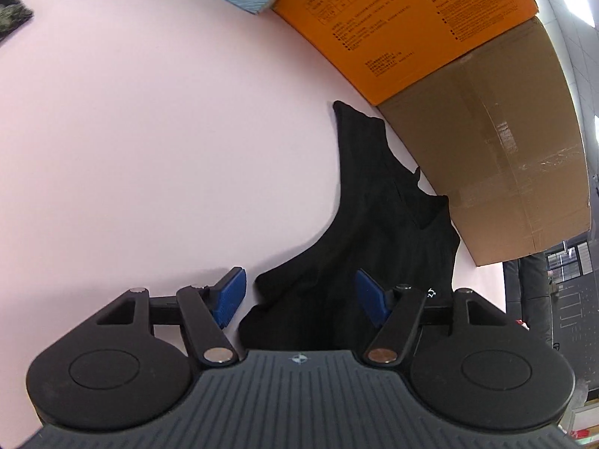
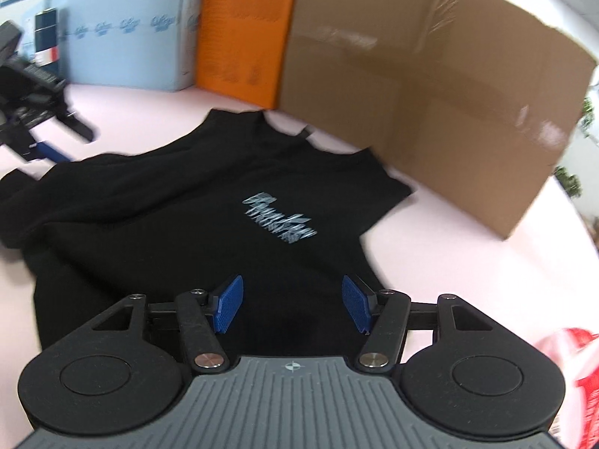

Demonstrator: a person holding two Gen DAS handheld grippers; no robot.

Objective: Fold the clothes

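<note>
**Black T-shirt spread on pink table, both grippers over it with jaws parted**

Right wrist view, nearest: right gripper (image 2: 292, 305) points down at the lower body of the black T-shirt (image 2: 179, 232). Its blue pads (image 2: 229, 305) stand apart, a wide gap between them. Dark cloth fills the gap, but the pads are clear of it and nothing is pinched. This view is motion-blurred.

The shirt lies front up on the pink table (image 2: 468, 280), mostly flat. A pale printed logo (image 2: 280, 220) sits on the chest. The collar points toward the boxes at the back. One sleeve spreads toward the right, close to the brown box; the other side is bunched into folds at the left edge of this view.

Left wrist view: left gripper (image 1: 299, 299) is at the bunched side of the shirt (image 1: 374, 232). Its fingers are apart. Rumpled black fabric lies between the pads (image 1: 231, 295) and runs up to the one on the right of this view; whether that pad touches the cloth cannot be told. The other pad is over bare table (image 1: 149, 149). From the right wrist view, the left gripper (image 2: 56, 149) shows at far left, blurred, just beside the shirt's edge.

Farthest: three boxes stand in a row along the table's back edge, the shirt's collar just in front of them. Brown cardboard box (image 2: 430, 93), orange box (image 2: 243, 30), light blue box (image 2: 123, 33).
</note>
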